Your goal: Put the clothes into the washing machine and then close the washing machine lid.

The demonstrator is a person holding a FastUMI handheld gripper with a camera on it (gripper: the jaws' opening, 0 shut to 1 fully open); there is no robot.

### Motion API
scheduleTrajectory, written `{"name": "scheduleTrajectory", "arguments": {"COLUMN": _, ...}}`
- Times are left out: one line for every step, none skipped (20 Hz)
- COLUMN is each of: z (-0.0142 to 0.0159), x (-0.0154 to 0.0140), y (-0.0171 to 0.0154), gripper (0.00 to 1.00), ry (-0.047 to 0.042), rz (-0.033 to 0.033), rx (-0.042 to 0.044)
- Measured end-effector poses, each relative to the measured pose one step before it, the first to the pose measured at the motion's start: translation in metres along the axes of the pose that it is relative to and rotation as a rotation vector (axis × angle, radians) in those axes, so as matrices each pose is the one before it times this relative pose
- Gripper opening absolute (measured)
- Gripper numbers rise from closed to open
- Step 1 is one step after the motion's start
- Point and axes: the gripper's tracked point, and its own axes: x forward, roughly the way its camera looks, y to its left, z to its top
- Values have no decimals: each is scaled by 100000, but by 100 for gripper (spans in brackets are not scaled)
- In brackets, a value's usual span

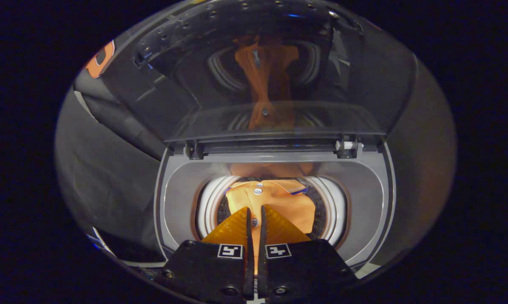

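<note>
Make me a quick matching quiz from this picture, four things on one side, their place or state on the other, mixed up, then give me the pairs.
Things:
1. orange shirt
2. washing machine lid
3. tongs
4. drum rim

Place or state:
A. raised open, reflecting the orange cloth
B. pinched together on a fold of orange cloth
C. white ring around the opening
D. hanging down into the drum, buttons showing

Pairs: 1-D, 2-A, 3-B, 4-C
</note>
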Motion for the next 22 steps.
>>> {"name": "scheduleTrajectory", "arguments": {"z": -88, "x": 139, "y": -99, "gripper": 6, "ry": 162, "rz": -3, "rx": 339}}
{"name": "scheduleTrajectory", "arguments": {"z": 30, "x": 112, "y": -131, "gripper": 7, "ry": -76, "rz": -139, "rx": 75}}
{"name": "scheduleTrajectory", "arguments": {"z": -41, "x": 71, "y": -54, "gripper": 7, "ry": -45, "rz": -65, "rx": -134}}
{"name": "scheduleTrajectory", "arguments": {"z": 46, "x": 26, "y": -71, "gripper": 7, "ry": -36, "rz": 173, "rx": 170}}
{"name": "scheduleTrajectory", "arguments": {"z": -42, "x": 111, "y": 107, "gripper": 7, "ry": 73, "rz": 408, "rx": 288}}
{"name": "scheduleTrajectory", "arguments": {"z": -134, "x": 225, "y": 60, "gripper": 7, "ry": 729, "rz": 701, "rx": -10}}
{"name": "scheduleTrajectory", "arguments": {"z": -550, "x": 304, "y": -115, "gripper": 7, "ry": 3098, "rz": 381, "rx": -697}}
{"name": "scheduleTrajectory", "arguments": {"z": -1146, "x": -55, "y": -101, "gripper": 27, "ry": 5382, "rz": -300, "rx": -184}}
{"name": "scheduleTrajectory", "arguments": {"z": -291, "x": -10, "y": -185, "gripper": 48, "ry": 1439, "rz": 263, "rx": -235}}
{"name": "scheduleTrajectory", "arguments": {"z": -44, "x": 172, "y": -53, "gripper": 69, "ry": -2246, "rz": -573, "rx": 303}}
{"name": "scheduleTrajectory", "arguments": {"z": 409, "x": -78, "y": -277, "gripper": 90, "ry": -2843, "rz": -1301, "rx": 305}}
{"name": "scheduleTrajectory", "arguments": {"z": -175, "x": -351, "y": -252, "gripper": 86, "ry": 589, "rz": -446, "rx": -864}}
{"name": "scheduleTrajectory", "arguments": {"z": -235, "x": -415, "y": 79, "gripper": 86, "ry": 1542, "rz": 565, "rx": -1582}}
{"name": "scheduleTrajectory", "arguments": {"z": 41, "x": -322, "y": 113, "gripper": 86, "ry": 33, "rz": 37, "rx": -1407}}
{"name": "scheduleTrajectory", "arguments": {"z": 256, "x": -429, "y": 207, "gripper": 87, "ry": -1397, "rz": -62, "rx": -1355}}
{"name": "scheduleTrajectory", "arguments": {"z": 89, "x": -555, "y": 210, "gripper": 86, "ry": -1069, "rz": 180, "rx": -1250}}
{"name": "scheduleTrajectory", "arguments": {"z": 123, "x": -646, "y": 197, "gripper": 86, "ry": -501, "rz": 430, "rx": -1385}}
{"name": "scheduleTrajectory", "arguments": {"z": -65, "x": -768, "y": 299, "gripper": 86, "ry": -50, "rz": 375, "rx": -1282}}
{"name": "scheduleTrajectory", "arguments": {"z": 274, "x": -915, "y": 342, "gripper": 86, "ry": -684, "rz": 579, "rx": -1025}}
{"name": "scheduleTrajectory", "arguments": {"z": 376, "x": -896, "y": 382, "gripper": 86, "ry": -1189, "rz": 384, "rx": -861}}
{"name": "scheduleTrajectory", "arguments": {"z": 524, "x": -850, "y": 286, "gripper": 86, "ry": -1521, "rz": -92, "rx": -397}}
{"name": "scheduleTrajectory", "arguments": {"z": 445, "x": -1126, "y": 310, "gripper": 86, "ry": -1189, "rz": -190, "rx": -27}}
